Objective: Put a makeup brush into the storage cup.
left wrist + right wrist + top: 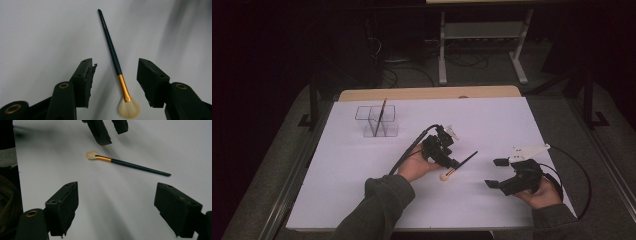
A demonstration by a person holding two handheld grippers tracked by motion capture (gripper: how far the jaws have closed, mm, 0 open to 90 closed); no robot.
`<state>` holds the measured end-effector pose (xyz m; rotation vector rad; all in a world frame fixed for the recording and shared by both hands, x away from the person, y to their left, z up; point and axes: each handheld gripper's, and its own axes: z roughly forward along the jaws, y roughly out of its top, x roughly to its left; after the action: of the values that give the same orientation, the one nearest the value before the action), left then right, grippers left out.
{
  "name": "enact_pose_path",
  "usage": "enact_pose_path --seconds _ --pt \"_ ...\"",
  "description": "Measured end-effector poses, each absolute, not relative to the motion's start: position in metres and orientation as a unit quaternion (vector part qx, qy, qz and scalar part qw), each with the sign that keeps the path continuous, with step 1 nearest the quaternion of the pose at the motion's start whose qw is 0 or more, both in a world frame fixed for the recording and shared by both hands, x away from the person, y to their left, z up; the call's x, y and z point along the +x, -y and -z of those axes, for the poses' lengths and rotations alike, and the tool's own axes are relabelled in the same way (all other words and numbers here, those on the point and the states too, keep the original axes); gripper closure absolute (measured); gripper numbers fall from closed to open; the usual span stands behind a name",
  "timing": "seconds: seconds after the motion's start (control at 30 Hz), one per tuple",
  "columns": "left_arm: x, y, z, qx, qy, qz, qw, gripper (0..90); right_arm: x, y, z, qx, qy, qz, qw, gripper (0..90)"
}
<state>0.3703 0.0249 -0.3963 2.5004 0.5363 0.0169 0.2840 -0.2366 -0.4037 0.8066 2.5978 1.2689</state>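
Right gripper point(495, 173): held low at the near right of the table point(512, 120), jaws spread wide, holding nothing.
Left gripper point(451, 164): poised just over the brush, jaws wide on either side of its gold band, not touching it.
Brush point(113, 53): flat on the white tabletop, pale bristles toward the person.
Clear holder point(377, 120): far left, one pencil point(380, 116) leaning inside.
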Motion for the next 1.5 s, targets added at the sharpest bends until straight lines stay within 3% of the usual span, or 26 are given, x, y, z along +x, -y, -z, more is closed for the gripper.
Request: enact_pose_path --seconds 0.67,1.5 --pt "0.368 -0.005 0.412 0.945 -0.204 0.013 0.254 59.5 0.284 0.237 0.404 0.266 -0.864 -0.422 0.068 19.0" --pt "0.367 0.003 0.421 0.951 -0.21 0.002 0.228 75.9 0.284 0.236 0.404 0.265 -0.865 -0.422 0.067 19.0"
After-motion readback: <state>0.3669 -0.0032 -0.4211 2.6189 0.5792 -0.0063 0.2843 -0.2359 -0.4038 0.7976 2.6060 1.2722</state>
